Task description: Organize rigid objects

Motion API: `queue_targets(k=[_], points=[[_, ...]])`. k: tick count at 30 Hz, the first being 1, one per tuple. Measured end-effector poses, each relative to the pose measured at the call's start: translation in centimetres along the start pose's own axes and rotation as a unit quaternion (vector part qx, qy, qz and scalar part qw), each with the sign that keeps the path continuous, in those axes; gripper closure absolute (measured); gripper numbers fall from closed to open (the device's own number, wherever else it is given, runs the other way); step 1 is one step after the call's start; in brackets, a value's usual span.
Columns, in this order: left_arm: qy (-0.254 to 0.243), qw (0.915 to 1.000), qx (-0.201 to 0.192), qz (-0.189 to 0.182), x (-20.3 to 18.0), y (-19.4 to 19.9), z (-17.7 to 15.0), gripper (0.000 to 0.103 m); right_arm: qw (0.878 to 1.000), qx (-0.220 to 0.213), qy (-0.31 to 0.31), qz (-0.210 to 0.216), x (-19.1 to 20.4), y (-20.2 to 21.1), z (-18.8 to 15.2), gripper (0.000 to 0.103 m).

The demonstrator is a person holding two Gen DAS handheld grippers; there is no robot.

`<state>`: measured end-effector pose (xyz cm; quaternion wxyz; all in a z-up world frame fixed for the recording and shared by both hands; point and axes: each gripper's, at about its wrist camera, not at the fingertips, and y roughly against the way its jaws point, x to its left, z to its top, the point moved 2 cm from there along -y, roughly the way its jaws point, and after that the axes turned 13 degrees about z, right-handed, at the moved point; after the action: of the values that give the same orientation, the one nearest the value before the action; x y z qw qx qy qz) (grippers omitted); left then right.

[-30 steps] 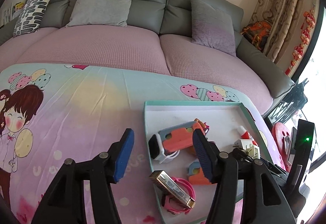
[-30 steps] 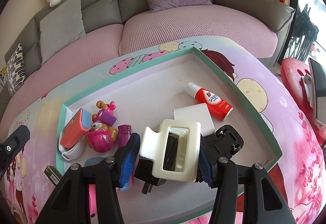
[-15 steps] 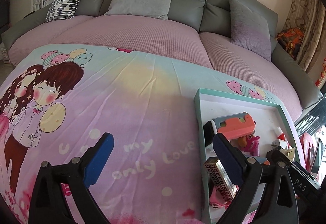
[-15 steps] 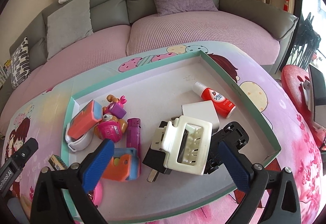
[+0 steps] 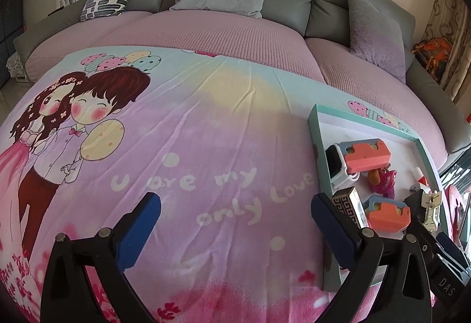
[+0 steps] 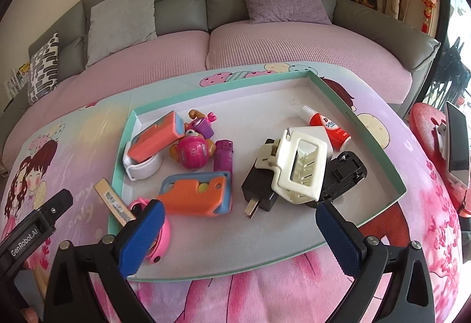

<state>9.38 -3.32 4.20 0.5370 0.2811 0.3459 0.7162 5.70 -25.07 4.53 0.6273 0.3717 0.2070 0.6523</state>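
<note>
Both my grippers are empty, jaws spread wide. My right gripper [image 6: 238, 231] hangs over the near edge of the tray [image 6: 379, 146]; my left gripper [image 5: 235, 223] hovers over bare cloth [image 5: 206, 131] left of the tray, nothing between its fingers.

Tray contents, as far as I can see:
- White clip [image 6: 300, 167] near the tray's middle, lying on top of a black plug [image 6: 260, 187], with a black clamp-like piece [image 6: 344, 173] touching its right side.
- Red-and-white tube [image 6: 326, 127] behind the clip, toward the far right corner.
- Purple lighter [image 6: 222, 155] left of the clip.
- Pink round toy [image 6: 191, 152] and a small purple toy [image 6: 203, 124] toward the far left corner.
- Two orange-and-blue cases: one [image 6: 197, 193] near the tray's front left, one [image 6: 156, 136] leaning in the far left corner on a white band [image 6: 141, 168].
- Pink ring [image 6: 159, 243] at the front left corner, partly hidden by my finger.
- Harmonica [image 6: 113, 202] propped across the tray's left rim, half in, half out.

Judgement: gathering looks nearly done; I see nothing loose on the cloth outside the tray. Left to do: the harmonica wants seating fully inside, and the clip, plug and clamp pile could be spread out. Items lie jumbled, not sorted.
</note>
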Motion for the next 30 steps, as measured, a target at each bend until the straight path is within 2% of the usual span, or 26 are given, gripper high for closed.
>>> queue_targets(k=[3,13,18,30], points=[[-0.006,0.9999,0.009,-0.001,0.2,0.1,-0.9,0.001,1.000,0.004,0.013,0.001,0.8,0.5,-0.9,0.000],[-0.031,0.9986,0.026,0.034,1.4,1.2,-3.2,0.001,0.999,0.039,0.022,0.002,1.7,0.8,-4.0,0.000],[-0.066,0.9946,0.023,0.077,1.5,1.2,-4.3,0.001,0.998,0.050,0.025,0.004,2.0,0.6,-4.5,0.000],[-0.082,0.9922,0.049,0.080,1.6,-0.1,-4.3,0.001,0.997,0.068,0.022,0.013,1.9,-0.5,-4.4,0.000]])
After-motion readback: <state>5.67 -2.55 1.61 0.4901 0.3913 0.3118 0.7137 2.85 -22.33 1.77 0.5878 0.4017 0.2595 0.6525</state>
